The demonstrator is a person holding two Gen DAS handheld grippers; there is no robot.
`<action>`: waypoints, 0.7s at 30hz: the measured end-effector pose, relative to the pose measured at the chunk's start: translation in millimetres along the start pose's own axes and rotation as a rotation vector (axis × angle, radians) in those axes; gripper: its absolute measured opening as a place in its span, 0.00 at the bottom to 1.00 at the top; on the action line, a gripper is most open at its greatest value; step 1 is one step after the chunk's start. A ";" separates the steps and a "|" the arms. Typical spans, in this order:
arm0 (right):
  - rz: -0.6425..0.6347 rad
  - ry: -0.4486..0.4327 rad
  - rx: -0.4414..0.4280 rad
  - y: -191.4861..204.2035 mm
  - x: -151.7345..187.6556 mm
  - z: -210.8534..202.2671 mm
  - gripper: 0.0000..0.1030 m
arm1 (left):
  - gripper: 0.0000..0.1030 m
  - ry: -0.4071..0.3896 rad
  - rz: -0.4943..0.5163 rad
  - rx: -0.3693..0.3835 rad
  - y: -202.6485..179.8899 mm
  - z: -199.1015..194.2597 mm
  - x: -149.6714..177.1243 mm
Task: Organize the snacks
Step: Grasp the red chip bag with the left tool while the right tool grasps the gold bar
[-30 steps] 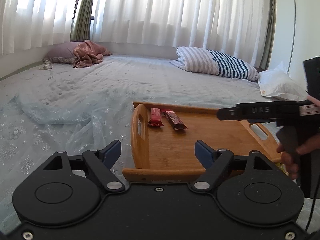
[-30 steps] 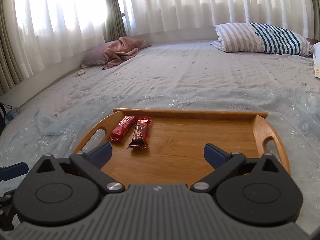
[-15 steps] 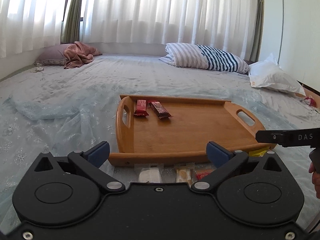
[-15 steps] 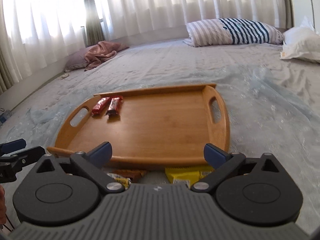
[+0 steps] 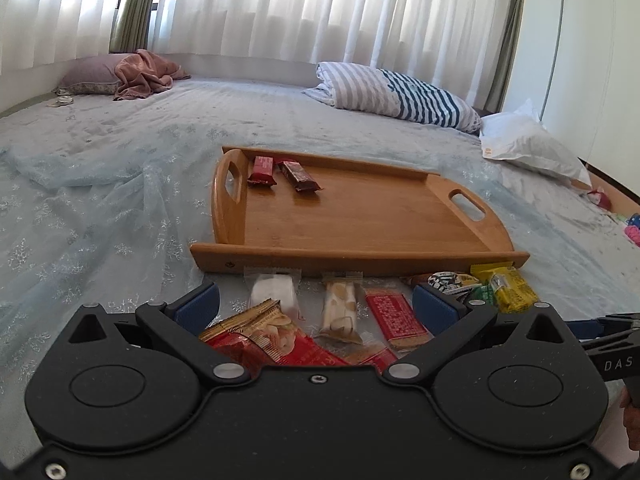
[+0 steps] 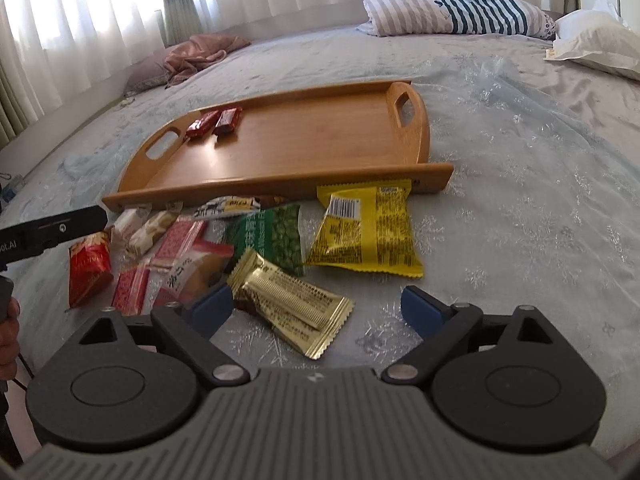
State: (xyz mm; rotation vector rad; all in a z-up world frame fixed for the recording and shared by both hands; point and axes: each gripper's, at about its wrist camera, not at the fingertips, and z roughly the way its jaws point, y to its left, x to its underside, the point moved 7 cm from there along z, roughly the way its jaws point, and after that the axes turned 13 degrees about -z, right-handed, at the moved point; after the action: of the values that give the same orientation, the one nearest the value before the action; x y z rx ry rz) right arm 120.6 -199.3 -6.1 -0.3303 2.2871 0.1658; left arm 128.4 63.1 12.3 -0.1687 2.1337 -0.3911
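Hovering both grippers, fingers wide and empty, you face loose snacks (image 6: 256, 248) beside the tray's (image 6: 280, 184) near edge, ready for loading.

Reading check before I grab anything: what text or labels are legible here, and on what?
"DAS": right gripper body, left wrist view.
"OL.AI", cut off: left gripper body, right wrist view.
Barcode and print on yellow packet, green packet, gold packet, red packets: too small or blurred.

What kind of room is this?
Most likely a bedroom: a wide bed with a striped pillow by sheer window curtains. A wooden tray and snack packets lie on the bedspread.
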 end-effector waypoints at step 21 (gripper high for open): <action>-0.191 -0.049 0.028 28.5 1.4 11.6 0.36 | 0.96 0.053 0.008 -0.166 -2.9 -1.6 26.1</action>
State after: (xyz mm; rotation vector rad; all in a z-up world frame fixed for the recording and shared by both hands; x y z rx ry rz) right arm 119.7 -169.7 -14.5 -0.5220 2.1929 0.0433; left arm 112.5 53.8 -6.4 -0.2474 2.2181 -0.2150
